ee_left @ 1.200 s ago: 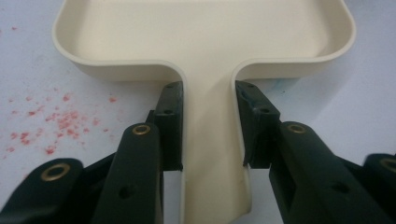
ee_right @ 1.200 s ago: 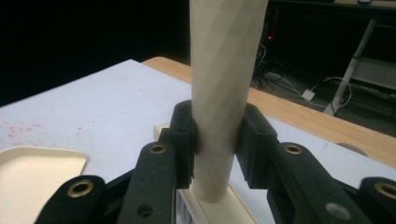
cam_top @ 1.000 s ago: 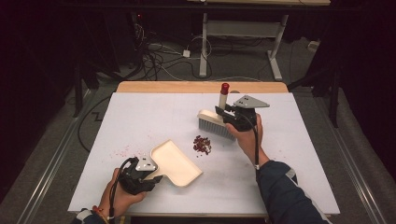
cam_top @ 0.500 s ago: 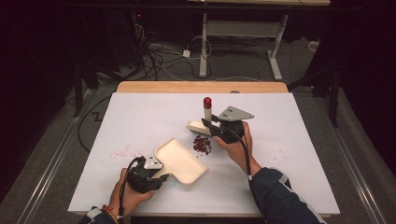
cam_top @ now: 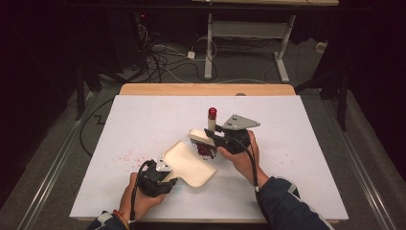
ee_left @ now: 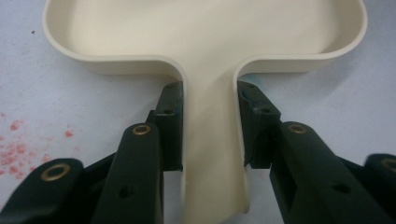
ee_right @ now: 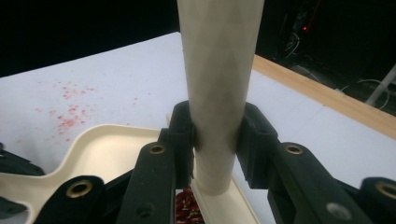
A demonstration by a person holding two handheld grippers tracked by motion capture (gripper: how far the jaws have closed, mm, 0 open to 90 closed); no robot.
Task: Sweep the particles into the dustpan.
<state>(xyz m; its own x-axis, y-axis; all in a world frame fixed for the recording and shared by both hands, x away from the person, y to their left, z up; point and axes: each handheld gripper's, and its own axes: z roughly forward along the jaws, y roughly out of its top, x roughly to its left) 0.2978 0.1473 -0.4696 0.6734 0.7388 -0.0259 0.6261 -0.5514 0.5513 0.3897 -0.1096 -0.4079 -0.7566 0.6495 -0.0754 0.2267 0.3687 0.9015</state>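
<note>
The left hand-held gripper (ee_left: 208, 135) clamps the cream dustpan's (cam_top: 187, 163) handle, pan flat on the white surface (cam_top: 143, 120). The right hand-held gripper (ee_right: 215, 140) grips the brush (cam_top: 209, 125) handle upright; its bristles seem to touch the red beans (cam_top: 206, 150) at the pan's lip.

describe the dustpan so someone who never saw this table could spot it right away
On the white table, look near the front edge at the person's left hand, where the left gripper clamps a flat cream handle. That handle widens into the dustpan, a shallow cream tray with a raised rim. Unlike the upright brush beside it with its red-tipped handle, it lies flat, with the dark red beans at its far edge.
</note>
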